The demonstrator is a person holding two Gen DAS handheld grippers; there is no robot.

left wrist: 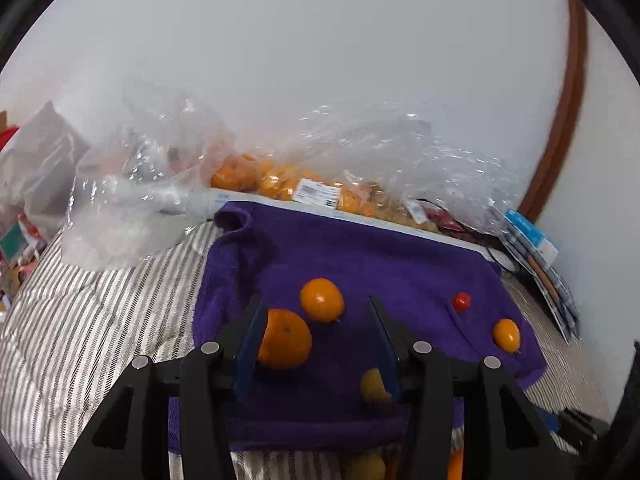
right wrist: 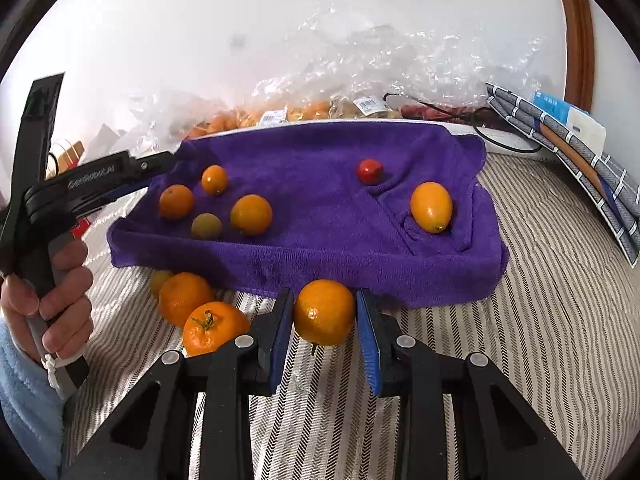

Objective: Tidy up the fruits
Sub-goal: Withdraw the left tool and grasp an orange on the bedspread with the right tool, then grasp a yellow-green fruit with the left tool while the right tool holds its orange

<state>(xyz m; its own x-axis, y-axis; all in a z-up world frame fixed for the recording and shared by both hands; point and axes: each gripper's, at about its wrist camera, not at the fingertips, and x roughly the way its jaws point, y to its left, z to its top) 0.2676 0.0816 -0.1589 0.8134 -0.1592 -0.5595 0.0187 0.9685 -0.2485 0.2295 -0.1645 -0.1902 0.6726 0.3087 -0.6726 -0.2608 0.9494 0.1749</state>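
Right gripper (right wrist: pixel 323 312): blue pads on either side of an orange (right wrist: pixel 324 312) that sits on the striped cover (right wrist: pixel 520 360) just in front of the purple towel (right wrist: pixel 320 200); the left pad touches the fruit, while a thin gap seems to remain at the right pad, so a firm grasp cannot be confirmed. Left gripper (left wrist: pixel 316 340): jaws apart above the towel, a mandarin (left wrist: pixel 285 339) lying against the left pad only, a second mandarin (left wrist: pixel 322 300) just beyond and between the fingertips, nothing grasped; in the right wrist view this tool enters from the left, held by a hand (right wrist: pixel 52 292) in a pale blue sleeve. On the towel: a cluster of three orange fruits and one greenish fruit (right wrist: pixel 206 226) at the left; a small red fruit (right wrist: pixel 369 171) and an oval orange fruit (right wrist: pixel 431 207) at the right, well apart from the cluster. Off the towel, on the cover at its front left edge: two mandarins (right wrist: pixel 200 312) touching one another, a yellowish fruit partly hidden behind them. Behind the towel: clear plastic bags (right wrist: pixel 360 80) holding more orange fruit, against a white wall.
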